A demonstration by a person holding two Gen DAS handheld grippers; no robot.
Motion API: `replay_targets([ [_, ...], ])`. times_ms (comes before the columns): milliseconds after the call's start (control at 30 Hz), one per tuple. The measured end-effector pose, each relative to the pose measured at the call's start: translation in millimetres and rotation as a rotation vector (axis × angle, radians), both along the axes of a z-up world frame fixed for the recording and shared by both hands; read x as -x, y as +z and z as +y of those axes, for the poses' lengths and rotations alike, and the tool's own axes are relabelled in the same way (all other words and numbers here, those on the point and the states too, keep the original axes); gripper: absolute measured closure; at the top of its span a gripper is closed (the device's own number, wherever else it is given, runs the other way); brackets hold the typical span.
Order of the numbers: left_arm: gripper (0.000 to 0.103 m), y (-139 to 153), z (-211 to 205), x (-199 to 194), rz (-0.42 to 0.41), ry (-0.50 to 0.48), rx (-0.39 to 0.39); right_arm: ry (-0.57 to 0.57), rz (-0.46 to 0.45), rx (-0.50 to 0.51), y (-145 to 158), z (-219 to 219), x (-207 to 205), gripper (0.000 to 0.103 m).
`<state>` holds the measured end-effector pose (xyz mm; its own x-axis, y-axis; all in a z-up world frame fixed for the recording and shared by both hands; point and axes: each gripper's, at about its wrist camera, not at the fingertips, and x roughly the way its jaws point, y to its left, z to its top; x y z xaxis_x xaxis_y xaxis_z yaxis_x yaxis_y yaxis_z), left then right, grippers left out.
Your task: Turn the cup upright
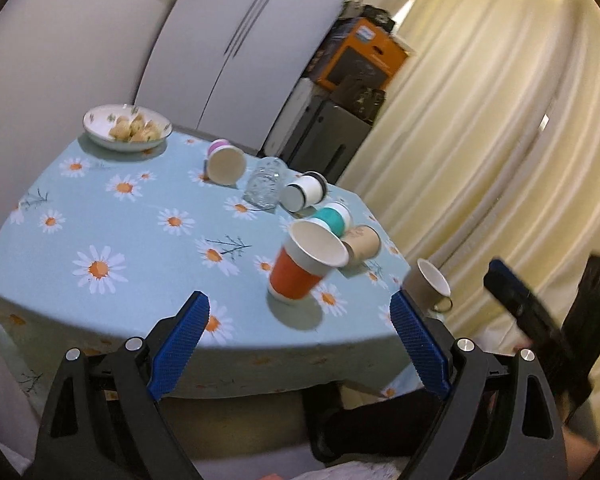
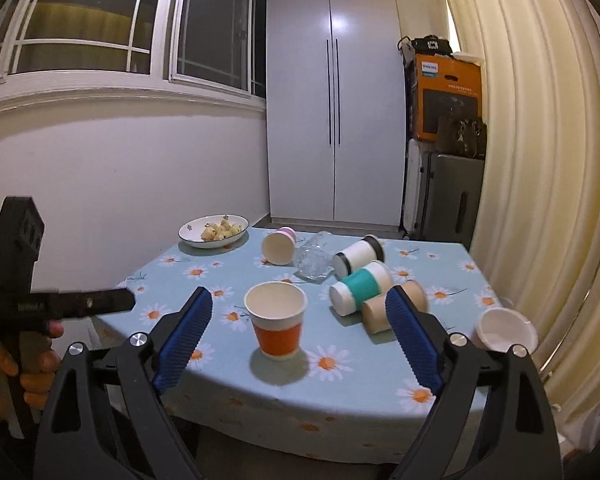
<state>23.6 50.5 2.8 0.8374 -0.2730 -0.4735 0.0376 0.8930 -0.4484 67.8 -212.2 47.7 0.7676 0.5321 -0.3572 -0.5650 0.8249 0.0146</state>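
An orange paper cup (image 1: 300, 266) (image 2: 278, 322) stands upright near the table's front edge. Behind it several cups lie on their sides: a teal one (image 1: 334, 218) (image 2: 360, 286), a brown one (image 1: 362, 246) (image 2: 380, 312), a white black-banded one (image 1: 304, 194) (image 2: 358, 258) and a pink one (image 1: 225, 162) (image 2: 278, 246). A clear glass (image 1: 265, 186) (image 2: 314, 260) is among them. A mug (image 1: 430, 286) (image 2: 504, 330) sits at the right edge. My left gripper (image 1: 300, 308) is open and empty, short of the table. My right gripper (image 2: 300, 304) is open and empty, before the orange cup.
A bowl of food (image 1: 126, 126) (image 2: 214, 231) sits at the table's far left. The table has a blue daisy cloth (image 1: 120, 240) (image 2: 340, 380). A white cabinet (image 2: 332, 100), stacked boxes (image 2: 448, 96) and a curtain (image 2: 540, 160) stand behind and to the right.
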Motion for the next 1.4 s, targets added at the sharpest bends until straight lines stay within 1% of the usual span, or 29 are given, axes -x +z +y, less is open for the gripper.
replay_targets([
  [67, 0.013, 5, -15, 16, -0.048, -0.013, -0.062, 0.013, 0.004, 0.010, 2, -9, 7, 0.014],
  [133, 0.013, 9, -27, 28, -0.075, -0.021, -0.117, 0.034, 0.011, 0.019, 2, -18, 13, 0.011],
  [267, 0.013, 14, -51, 47, -0.108, -0.045, -0.216, 0.041, 0.024, 0.034, -6, -29, 19, 0.011],
  [367, 0.012, 15, -61, 54, -0.120, -0.058, -0.257, 0.035, 0.041, 0.032, -13, -36, 21, 0.011],
  [567, 0.012, 13, -73, 56, -0.118, -0.065, -0.315, 0.024, 0.067, 0.026, -24, -42, 17, 0.010],
  [800, 0.011, 8, -77, 57, -0.096, -0.056, -0.336, 0.019, 0.106, 0.020, -32, -44, 13, 0.010],
  [867, 0.007, 7, -77, 58, -0.095, -0.041, -0.343, 0.014, 0.101, 0.020, -32, -45, 13, 0.010],
  [900, 0.006, 7, -77, 58, -0.095, -0.036, -0.345, 0.011, 0.099, 0.024, -32, -44, 13, 0.010],
  [1067, 0.006, 5, -76, 54, -0.081, -0.031, -0.326, -0.001, 0.105, 0.040, -35, -41, 11, 0.010],
  [1267, 0.006, 2, -77, 48, -0.054, -0.030, -0.327, -0.018, 0.096, 0.068, -38, -37, 11, 0.010],
  [1400, 0.006, 0, -77, 47, -0.046, -0.019, -0.331, -0.028, 0.098, 0.067, -38, -39, 10, 0.010],
])
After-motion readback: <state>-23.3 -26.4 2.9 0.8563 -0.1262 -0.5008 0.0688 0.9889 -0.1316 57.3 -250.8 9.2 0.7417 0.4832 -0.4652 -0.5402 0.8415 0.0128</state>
